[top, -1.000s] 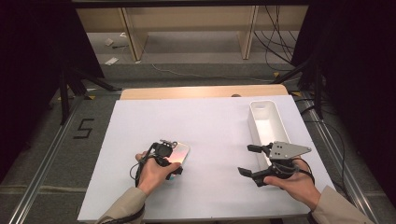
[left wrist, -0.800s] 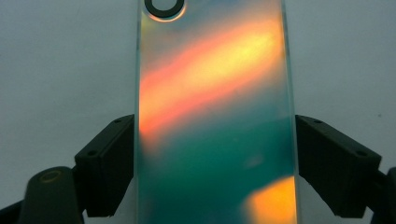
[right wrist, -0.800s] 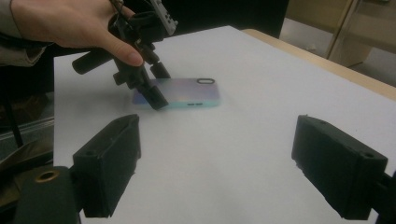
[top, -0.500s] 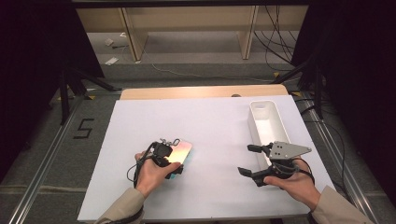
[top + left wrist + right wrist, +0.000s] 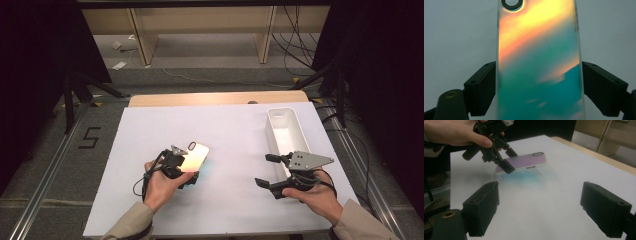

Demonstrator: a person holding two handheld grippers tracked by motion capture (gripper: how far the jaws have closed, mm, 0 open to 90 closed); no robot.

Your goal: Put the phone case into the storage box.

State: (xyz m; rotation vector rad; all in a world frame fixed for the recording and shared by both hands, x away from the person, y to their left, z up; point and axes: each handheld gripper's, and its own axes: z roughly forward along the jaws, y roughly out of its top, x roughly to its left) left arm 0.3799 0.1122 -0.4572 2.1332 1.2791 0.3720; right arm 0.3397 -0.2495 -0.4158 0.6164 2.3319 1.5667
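A white table (image 5: 235, 130) takes up most of the high view, its sheet bare across the middle and along the far edge, with a strip of wood showing beyond it. One long white bin (image 5: 285, 131) sits near the table's right edge, lengthwise away from the person, open at the top. Two forearms in tan sleeves come in from the near edge, one hand on each tool. The right hand (image 5: 312, 195) rests low at the near right, just before the bin's near end, and holds the right gripper (image 5: 267, 171) level, pointing left across the table; its jaws stand wide apart with nothing between them. The left hand (image 5: 159, 182) is at the near left, knuckles up, and the left gripper (image 5: 186, 167) has its two jaws pressed against the long sides of one phone case (image 5: 194, 156). The case is iridescent, orange to teal, tilted, its camera-hole end raised off the sheet.
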